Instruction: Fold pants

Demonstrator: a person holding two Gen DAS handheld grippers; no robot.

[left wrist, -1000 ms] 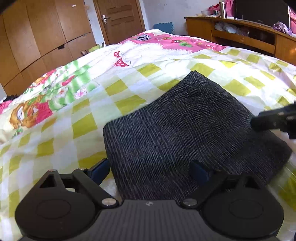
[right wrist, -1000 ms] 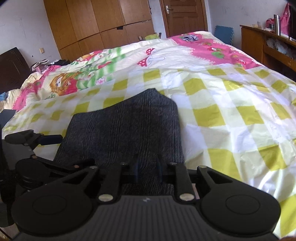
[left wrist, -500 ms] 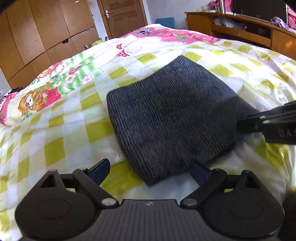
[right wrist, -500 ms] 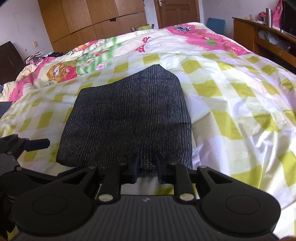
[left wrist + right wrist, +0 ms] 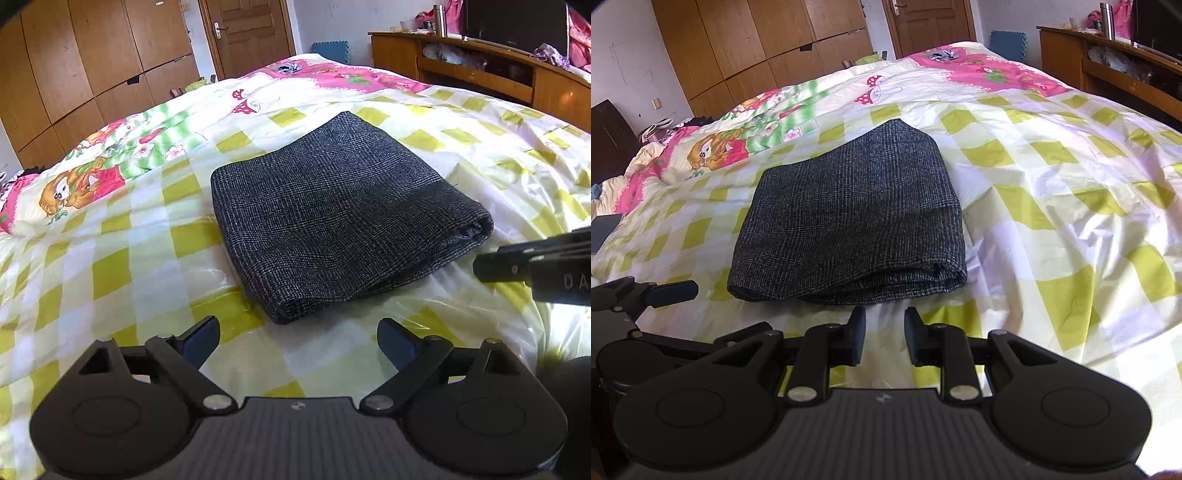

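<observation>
Pants (image 5: 332,218): folded dark bundle on bed (image 5: 110,258), edges free; left hand-held gripper (image 5: 295,338) spread wide, right hand-held gripper (image 5: 882,334) parted, both holding nothing.

Bright daylight washes over a bed (image 5: 110,258) with a yellow-checked cartoon quilt. At eleven o'clock stand tall wooden wardrobes (image 5: 92,62); at twelve, a brown door (image 5: 251,33) in a white wall (image 5: 624,62). At two o'clock runs a long wooden cabinet (image 5: 480,70).

"DA" on right claw (image 5: 532,266)
</observation>
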